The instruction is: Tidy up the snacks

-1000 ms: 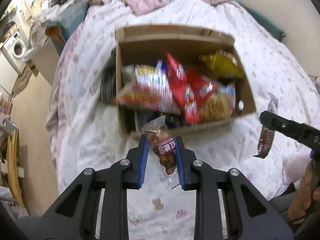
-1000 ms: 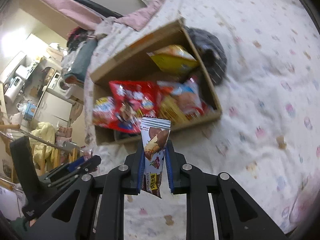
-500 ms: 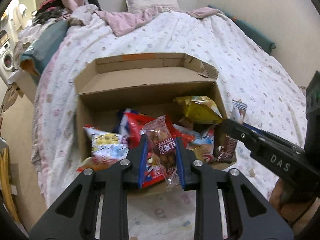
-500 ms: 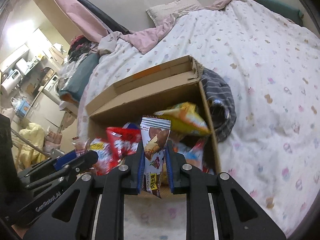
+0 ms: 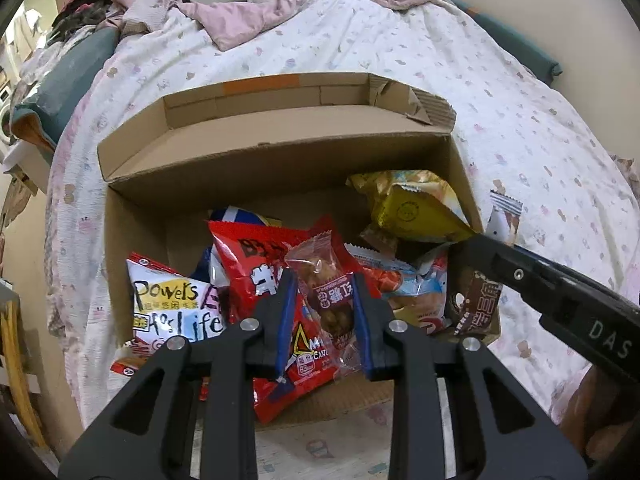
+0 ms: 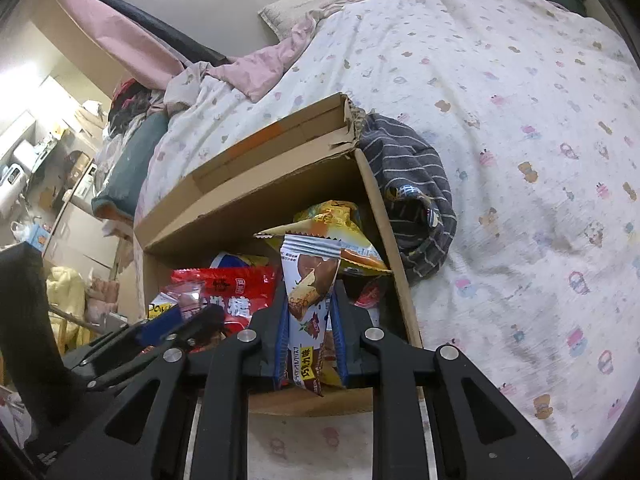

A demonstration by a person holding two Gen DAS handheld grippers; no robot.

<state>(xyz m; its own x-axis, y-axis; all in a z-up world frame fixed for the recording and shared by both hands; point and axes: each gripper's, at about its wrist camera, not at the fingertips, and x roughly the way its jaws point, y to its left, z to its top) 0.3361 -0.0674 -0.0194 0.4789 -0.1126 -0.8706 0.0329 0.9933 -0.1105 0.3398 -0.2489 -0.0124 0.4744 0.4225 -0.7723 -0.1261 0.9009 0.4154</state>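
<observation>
Bed: white sheet w/ small cartoon prints (image 5: 500, 92), carries the box; pink blanket bunched at far end.
Box: open brown cardboard box (image 5: 280, 160) on the bed, flaps up, snacks heaped inside.
Box contents, L to R: white "Power's Life" bag (image 5: 172, 304) at left wall; big red snack bag (image 5: 256, 264) mid; yellow foil bag (image 5: 408, 208) far right corner.
Left gripper (image 5: 325, 320): blue-padded fingers clamped on clear-wrapped brown snack w/ maroon label (image 5: 332, 296), held over box's near-middle, above the red bag.
Right gripper (image 6: 307, 340): fingers clamped on white-and-brown chocolate bar wrapper (image 6: 308, 280), held upright at box's near right corner, in front of the yellow bag.
Beside box, right: dark grey striped cloth (image 6: 412, 184) touching the box's outer right wall.
</observation>
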